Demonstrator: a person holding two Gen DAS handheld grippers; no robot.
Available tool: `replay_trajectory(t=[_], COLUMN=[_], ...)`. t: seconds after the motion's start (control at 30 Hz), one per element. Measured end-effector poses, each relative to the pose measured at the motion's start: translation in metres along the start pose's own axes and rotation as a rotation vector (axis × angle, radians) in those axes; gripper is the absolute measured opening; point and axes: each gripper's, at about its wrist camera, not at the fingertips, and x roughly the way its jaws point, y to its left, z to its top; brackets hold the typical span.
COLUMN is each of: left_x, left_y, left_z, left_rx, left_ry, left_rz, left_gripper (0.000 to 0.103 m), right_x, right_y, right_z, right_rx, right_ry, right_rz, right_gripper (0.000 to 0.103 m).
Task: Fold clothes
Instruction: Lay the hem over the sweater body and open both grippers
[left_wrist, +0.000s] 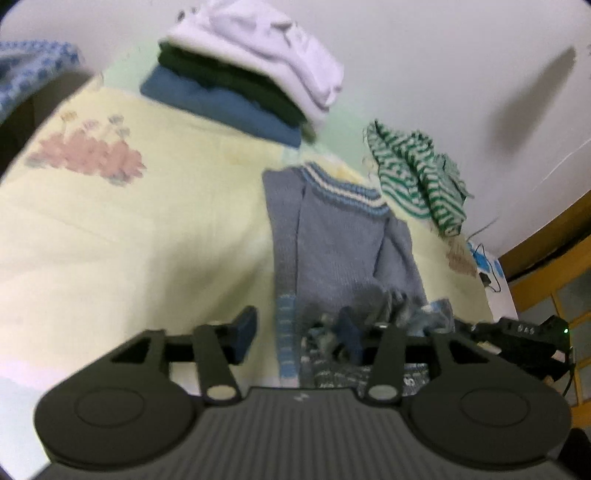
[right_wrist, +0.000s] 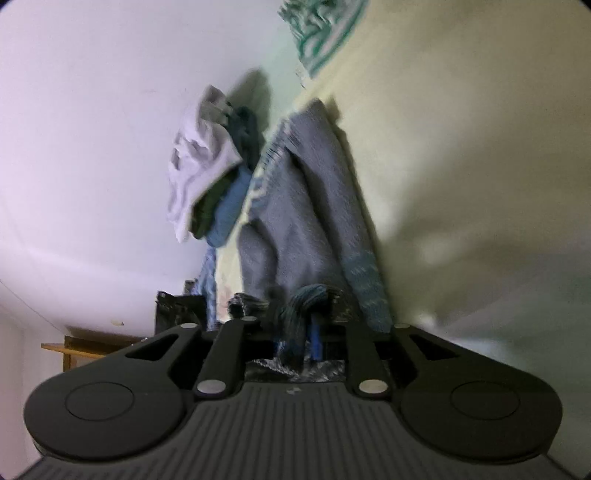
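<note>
Grey-blue knitted sweater (left_wrist: 332, 240) lies lengthwise on the bed (left_wrist: 110, 229), collar end pointing toward the far edge by the wall, hem end bunched up right at the grippers. Left gripper (left_wrist: 299, 332) has its fingers spread wide: one finger (left_wrist: 243, 332) sits clear of the cloth out over the bedspread, while the other is buried in the rumpled hem, so no firm pinch shows. Right gripper (right_wrist: 310, 332) is over the same bunched hem, a twist of blue-grey knit standing between its fingers; how tightly they press is hard to tell through the blur. At the far edge, a folded stack (left_wrist: 251, 74): white garment on top, dark green beneath, blue at the bottom. Near the bed's far right corner, a green-and-white striped knit (left_wrist: 417, 173) lies crumpled, apart from the sweater.
</note>
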Motion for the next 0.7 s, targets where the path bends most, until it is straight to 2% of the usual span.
replay_trajectory(t=[0.13,0.17,0.2,0.27,0.33,0.37,0.43,0.6,0.63,0.67,0.7], left_x=[0.011,0.013,0.016,0.021,0.026,0.028,0.031,0.024,0.023,0.022,0.020], left_y=[-0.015,-0.018,-0.022,-0.029,-0.037,-0.040,-0.044,-0.047,-0.046,-0.045,-0.044], left_z=[-0.015,-0.019,-0.022,-0.030,-0.037,-0.041,-0.049,-0.058,-0.059,-0.061,-0.063], left_rx=[0.057,0.072,0.086,0.115,0.143,0.156,0.178,0.166,0.152,0.137,0.124], left_ry=[0.046,0.057,0.069,0.092,0.115,0.121,0.111,0.094,0.096,0.097,0.097], left_rz=[-0.011,-0.014,-0.017,-0.022,-0.028,-0.025,0.003,0.038,0.044,0.050,0.056], left_gripper=[0.070,0.078,0.087,0.090,0.080,0.068,0.066,0.042,0.039,0.034,0.033], right_x=[-0.016,-0.022,-0.026,-0.034,-0.039,-0.039,-0.037,-0.005,0.004,0.012,0.016], right_y=[0.012,0.016,0.019,0.024,0.033,0.038,0.045,0.050,0.050,0.051,0.052], right_z=[0.001,0.001,0.002,0.003,-0.001,-0.005,-0.018,-0.046,-0.050,-0.054,-0.056], right_rx=[-0.029,-0.053,-0.074,-0.112,-0.188,-0.235,-0.335,-0.548,-0.586,-0.619,-0.644], right_ry=[-0.092,-0.127,-0.150,-0.164,-0.158,-0.151,-0.120,-0.049,-0.044,-0.044,-0.051], right_rz=[0.013,0.003,-0.002,-0.025,-0.069,-0.095,-0.150,-0.308,-0.354,-0.384,-0.395], right_gripper=[0.048,0.055,0.057,0.057,0.056,0.054,0.052,0.051,0.046,0.031,0.025])
